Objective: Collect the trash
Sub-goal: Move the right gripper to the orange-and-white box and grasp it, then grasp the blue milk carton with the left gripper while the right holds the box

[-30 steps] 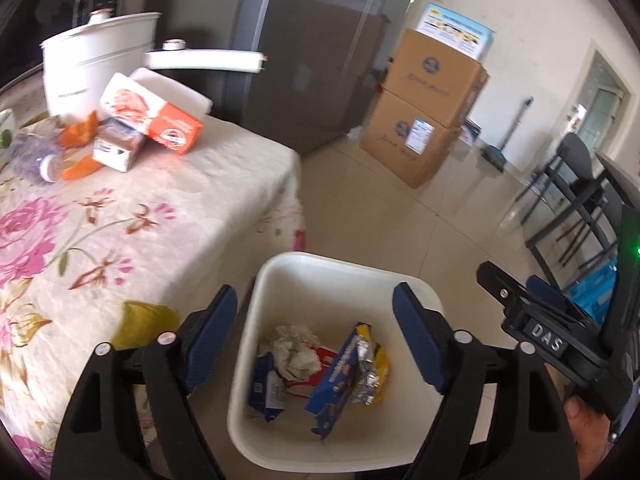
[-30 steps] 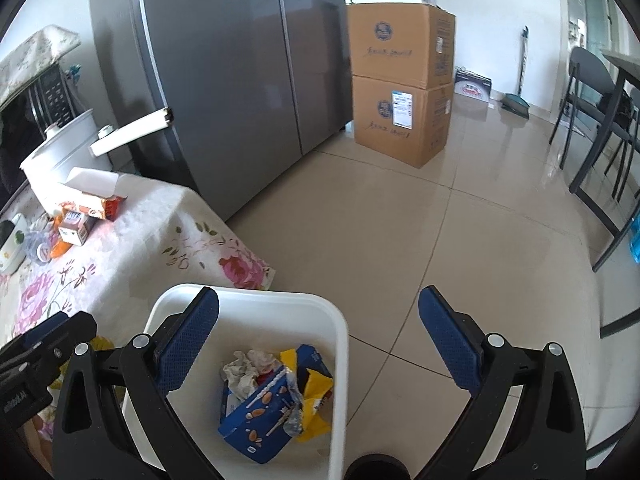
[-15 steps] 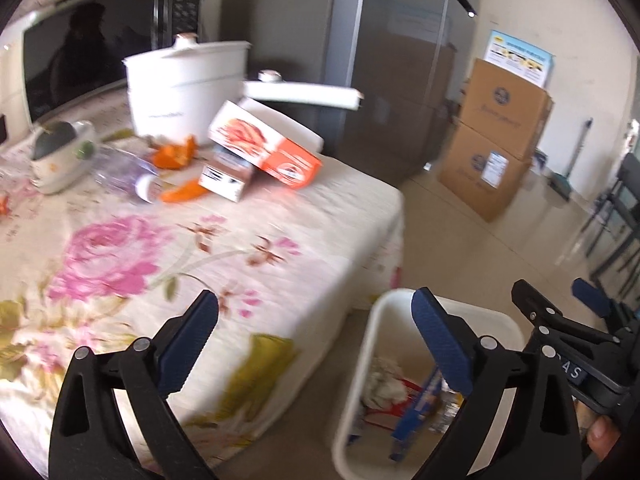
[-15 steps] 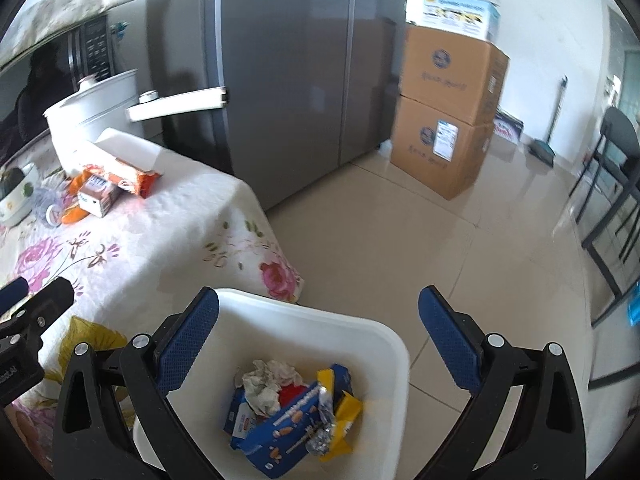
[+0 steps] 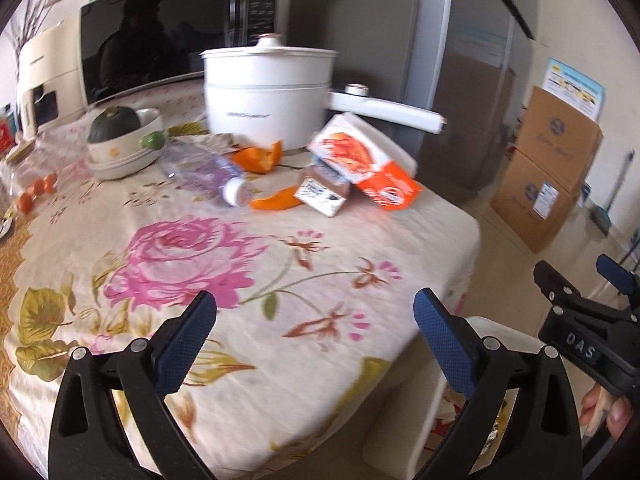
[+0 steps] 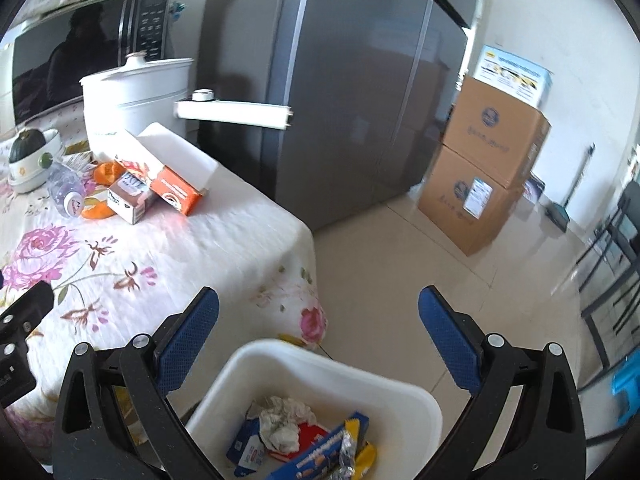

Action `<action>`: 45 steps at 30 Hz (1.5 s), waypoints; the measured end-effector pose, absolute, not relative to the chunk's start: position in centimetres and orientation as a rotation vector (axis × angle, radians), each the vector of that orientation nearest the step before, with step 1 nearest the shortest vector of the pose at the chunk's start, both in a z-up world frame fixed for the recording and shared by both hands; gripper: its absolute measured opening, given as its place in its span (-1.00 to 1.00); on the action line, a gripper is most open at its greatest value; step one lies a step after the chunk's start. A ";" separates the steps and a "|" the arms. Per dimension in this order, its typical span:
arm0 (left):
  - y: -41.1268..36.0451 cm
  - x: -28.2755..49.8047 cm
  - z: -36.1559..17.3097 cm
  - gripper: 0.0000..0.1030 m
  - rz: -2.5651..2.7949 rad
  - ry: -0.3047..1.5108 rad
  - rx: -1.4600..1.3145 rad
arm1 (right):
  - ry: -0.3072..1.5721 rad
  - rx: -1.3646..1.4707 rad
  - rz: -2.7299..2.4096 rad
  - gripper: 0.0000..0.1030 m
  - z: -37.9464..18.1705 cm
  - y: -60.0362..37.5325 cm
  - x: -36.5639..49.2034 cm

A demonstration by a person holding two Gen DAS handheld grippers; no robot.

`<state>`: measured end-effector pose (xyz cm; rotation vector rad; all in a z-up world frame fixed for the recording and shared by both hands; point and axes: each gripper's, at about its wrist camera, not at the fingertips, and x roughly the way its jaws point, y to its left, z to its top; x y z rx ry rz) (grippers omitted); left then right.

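The trash still to collect sits in a cluster at the far side of the desk (image 5: pixel 360 248): an orange-and-white carton (image 5: pixel 362 160) leaning on a small brown box (image 5: pixel 326 194), strips of orange peel (image 5: pixel 258 158) and a clear plastic bottle (image 5: pixel 200 170) lying on its side, all just in front of the white cooking pot (image 5: pixel 268 92). The white bin (image 6: pixel 320 384) stands on the floor right at the desk's corner, handy for drops, and it already holds crumpled paper (image 6: pixel 282 420) and snack wrappers (image 6: pixel 320 460). The left gripper (image 5: pixel 314 332) hovers over the flowered cloth with its jaws spread wide and nothing between them, aimed toward that cluster, so I judge it is lining up for the next pick. The right gripper (image 6: pixel 318 336) hangs above the bin's rim, jaws equally wide apart and empty. Bowl with a green squash (image 5: pixel 116 124) sits to the left, likely not trash.
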<state>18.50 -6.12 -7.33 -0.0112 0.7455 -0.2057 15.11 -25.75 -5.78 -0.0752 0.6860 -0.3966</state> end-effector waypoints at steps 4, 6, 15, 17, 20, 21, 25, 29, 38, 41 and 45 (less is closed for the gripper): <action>-4.2 19.4 -7.2 0.87 -0.170 0.755 -0.058 | 0.680 -0.158 -0.318 0.86 -5.6 -23.6 18.7; -3.3 19.7 -7.0 0.87 -0.153 0.755 -0.079 | 0.668 -0.242 -0.279 0.86 -5.7 -22.0 20.7; 1.2 21.2 -7.1 0.87 -0.087 0.787 -0.170 | 0.692 -0.307 -0.077 0.86 -5.6 -18.4 28.8; 1.9 21.3 -7.2 0.87 -0.079 0.791 -0.182 | 0.685 -0.331 -0.029 0.86 -5.7 -17.5 30.2; 2.7 21.4 -7.3 0.87 -0.069 0.797 -0.197 | 0.691 -0.369 0.041 0.86 -6.0 -16.5 31.6; 3.0 21.5 -7.4 0.87 -0.069 0.803 -0.205 | 0.694 -0.376 0.048 0.86 -6.1 -16.3 31.9; 3.5 21.6 -7.6 0.87 -0.068 0.818 -0.222 | 0.715 -0.346 0.093 0.85 -6.5 -16.3 33.8; 3.7 21.7 -7.6 0.87 -0.067 0.816 -0.221 | 0.793 -0.273 0.133 0.04 -7.3 -17.1 35.5; 4.2 21.9 -8.0 0.86 -0.065 0.833 -0.239 | 0.780 -0.206 0.128 -0.52 -7.6 -17.6 34.8; 4.2 21.9 -7.7 0.86 -0.069 0.822 -0.242 | 0.760 -0.182 0.123 -0.55 -7.1 -17.9 34.0; 3.7 21.6 -7.2 0.86 -0.078 0.805 -0.228 | 0.725 -0.161 0.117 -0.57 -6.1 -18.3 32.6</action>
